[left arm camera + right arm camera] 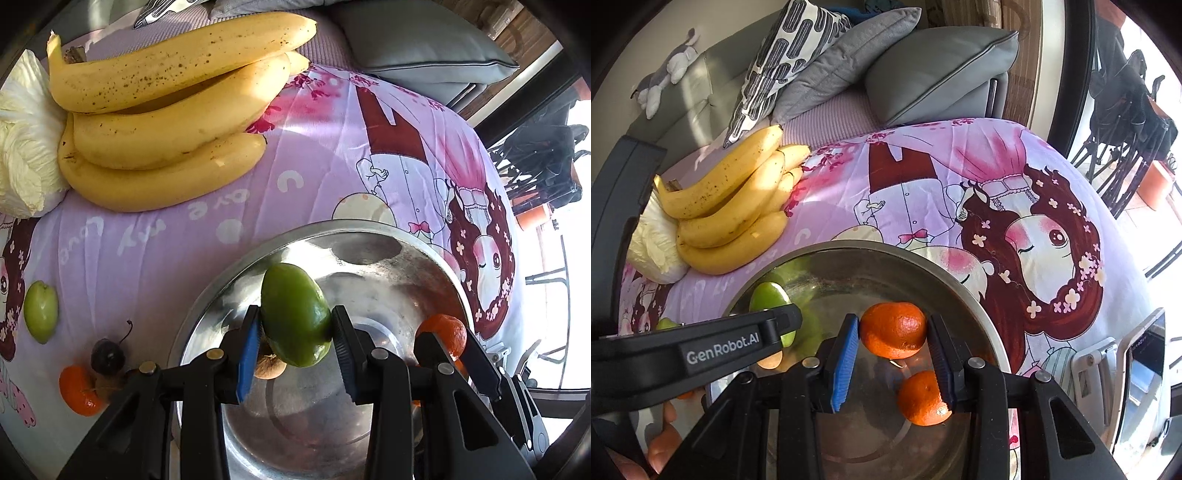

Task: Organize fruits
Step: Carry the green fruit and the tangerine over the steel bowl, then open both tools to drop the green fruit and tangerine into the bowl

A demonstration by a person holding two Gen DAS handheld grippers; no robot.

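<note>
My left gripper [295, 334] is shut on a green fruit [295, 314] and holds it over the steel bowl [369, 236]. A small brown fruit [271, 365] lies in the bowl under it. My right gripper [894, 339] is shut on a tangerine [892, 334] above the same bowl [960, 284]; that tangerine also shows in the left wrist view [443, 334]. A second tangerine [921, 398] lies in the bowl. The green fruit in the left gripper shows in the right wrist view [768, 299].
A banana bunch [166, 110] and a pale cabbage [22, 147] lie on the pink cartoon sheet [314, 155]. Loose on the sheet at left: a green fruit [40, 315], a dark cherry [108, 356], a tangerine [79, 395]. Grey cushions [923, 74] sit behind.
</note>
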